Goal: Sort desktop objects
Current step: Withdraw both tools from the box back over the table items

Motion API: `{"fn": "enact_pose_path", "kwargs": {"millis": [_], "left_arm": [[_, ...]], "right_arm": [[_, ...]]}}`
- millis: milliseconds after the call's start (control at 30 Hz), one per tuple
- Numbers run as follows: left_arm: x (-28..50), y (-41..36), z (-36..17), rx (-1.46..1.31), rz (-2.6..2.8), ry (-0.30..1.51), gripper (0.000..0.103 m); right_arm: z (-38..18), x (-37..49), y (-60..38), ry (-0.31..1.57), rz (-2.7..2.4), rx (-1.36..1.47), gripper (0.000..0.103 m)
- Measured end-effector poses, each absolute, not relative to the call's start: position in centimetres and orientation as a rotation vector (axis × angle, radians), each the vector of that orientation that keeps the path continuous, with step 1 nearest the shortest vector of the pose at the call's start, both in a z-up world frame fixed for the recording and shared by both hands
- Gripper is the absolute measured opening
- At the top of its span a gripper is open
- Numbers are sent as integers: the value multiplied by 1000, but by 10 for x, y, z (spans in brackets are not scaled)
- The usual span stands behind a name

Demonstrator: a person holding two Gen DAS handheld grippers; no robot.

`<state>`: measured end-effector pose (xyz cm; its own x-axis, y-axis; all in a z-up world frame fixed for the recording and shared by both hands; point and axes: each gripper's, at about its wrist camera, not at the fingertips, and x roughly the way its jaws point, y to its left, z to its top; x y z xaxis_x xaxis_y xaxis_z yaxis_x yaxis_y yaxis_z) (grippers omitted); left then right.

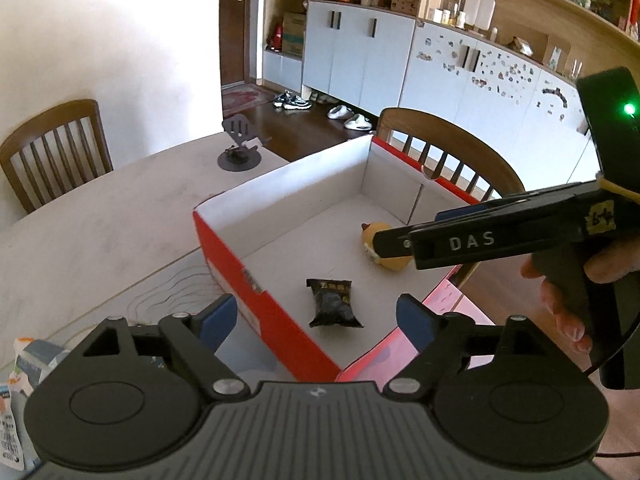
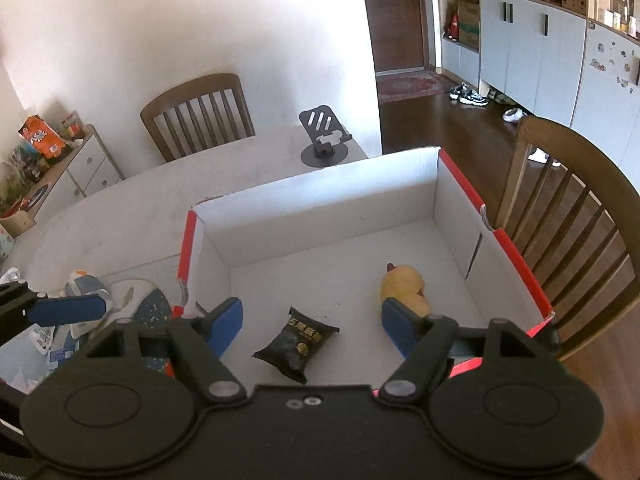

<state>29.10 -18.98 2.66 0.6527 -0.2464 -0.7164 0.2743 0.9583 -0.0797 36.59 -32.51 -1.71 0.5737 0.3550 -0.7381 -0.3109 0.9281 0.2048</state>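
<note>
A red cardboard box with a white inside stands open on the table. In it lie a black snack packet and a yellow rubber duck. My left gripper is open and empty above the box's near corner. My right gripper is open and empty over the box, above the packet and next to the duck. The right gripper also shows in the left wrist view, reaching in over the duck. One blue fingertip of the left gripper shows at the left of the right wrist view.
Several packets and a dark pouch lie on the table left of the box; some packets show in the left wrist view. A black phone stand stands at the table's far edge. Wooden chairs stand behind and right.
</note>
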Motion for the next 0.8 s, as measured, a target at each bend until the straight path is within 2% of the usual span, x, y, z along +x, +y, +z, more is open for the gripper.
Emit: {"fn": "enact_pose_path", "kwargs": {"millis": [67, 133, 800], "left_arm": [[287, -183, 27, 31, -283, 802, 98], [280, -177, 27, 40, -270, 787, 102], [205, -56, 34, -69, -171, 676, 103]], "right_arm": [[-16, 361, -322, 867, 386, 60, 77], [-16, 356, -317, 862, 384, 65, 77], [-8, 300, -225, 820, 423, 36, 78]]}}
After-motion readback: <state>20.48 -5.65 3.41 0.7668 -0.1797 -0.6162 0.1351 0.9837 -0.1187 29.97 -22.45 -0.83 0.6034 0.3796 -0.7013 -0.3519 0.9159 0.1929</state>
